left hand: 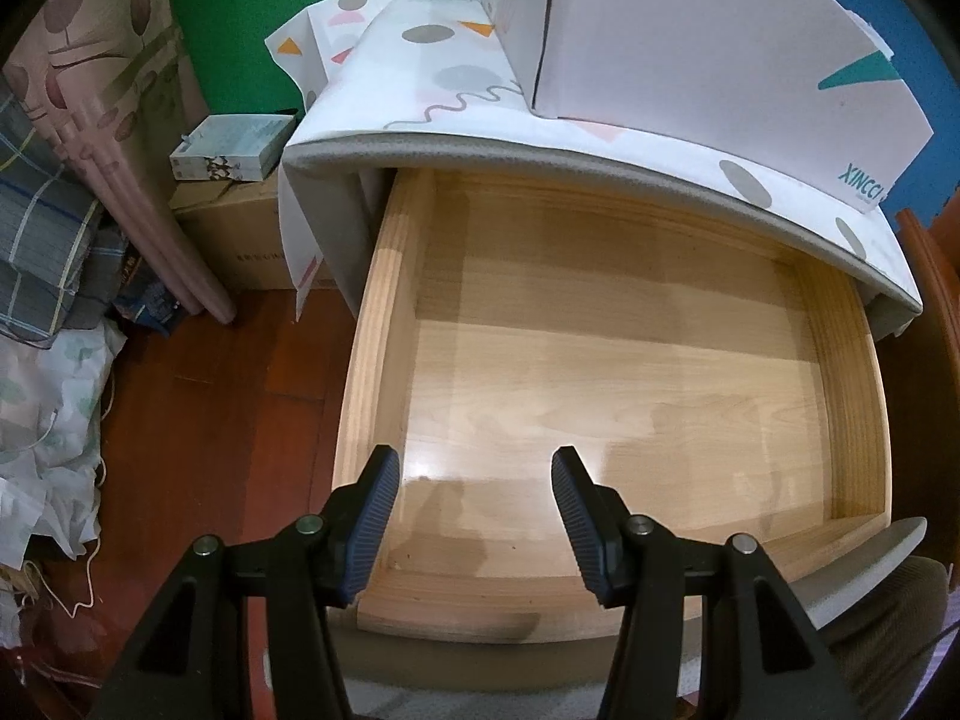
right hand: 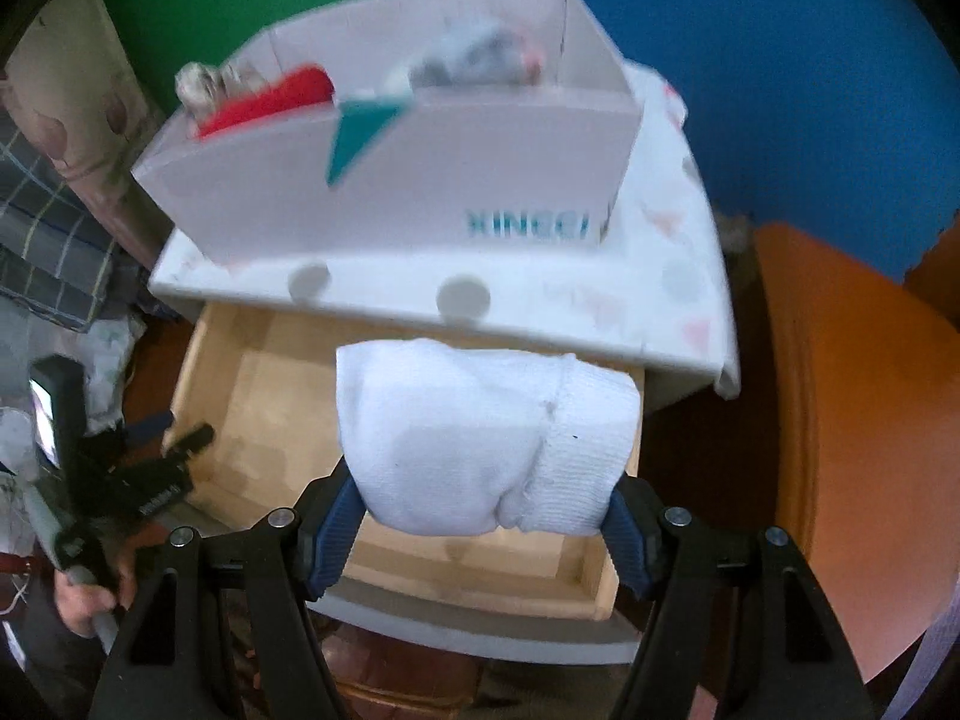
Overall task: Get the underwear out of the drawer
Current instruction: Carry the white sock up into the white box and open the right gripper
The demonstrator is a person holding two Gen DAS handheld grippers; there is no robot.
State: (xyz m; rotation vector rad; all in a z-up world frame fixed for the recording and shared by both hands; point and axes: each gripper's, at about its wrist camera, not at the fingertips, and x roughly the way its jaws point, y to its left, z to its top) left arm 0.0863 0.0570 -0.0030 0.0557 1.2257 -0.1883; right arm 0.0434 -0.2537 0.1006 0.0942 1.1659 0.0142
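Observation:
The wooden drawer (left hand: 384,324) is pulled open and its inside shows only bare wood. My left gripper (left hand: 475,468) is open and empty, hovering over the drawer's front left corner. My right gripper (right hand: 483,516) is shut on a rolled white garment (right hand: 480,438), the underwear, and holds it up above the open drawer (right hand: 204,354), in front of the cabinet top. The left gripper also shows at the left of the right wrist view (right hand: 180,450), held in a hand.
A white open box (right hand: 390,198) marked XINCCI stands on the cabinet top (left hand: 456,90), with red and grey cloth inside. Cardboard boxes (left hand: 240,210), bedding and cloth lie on the floor at left. An orange-brown wooden surface (right hand: 870,420) is at right.

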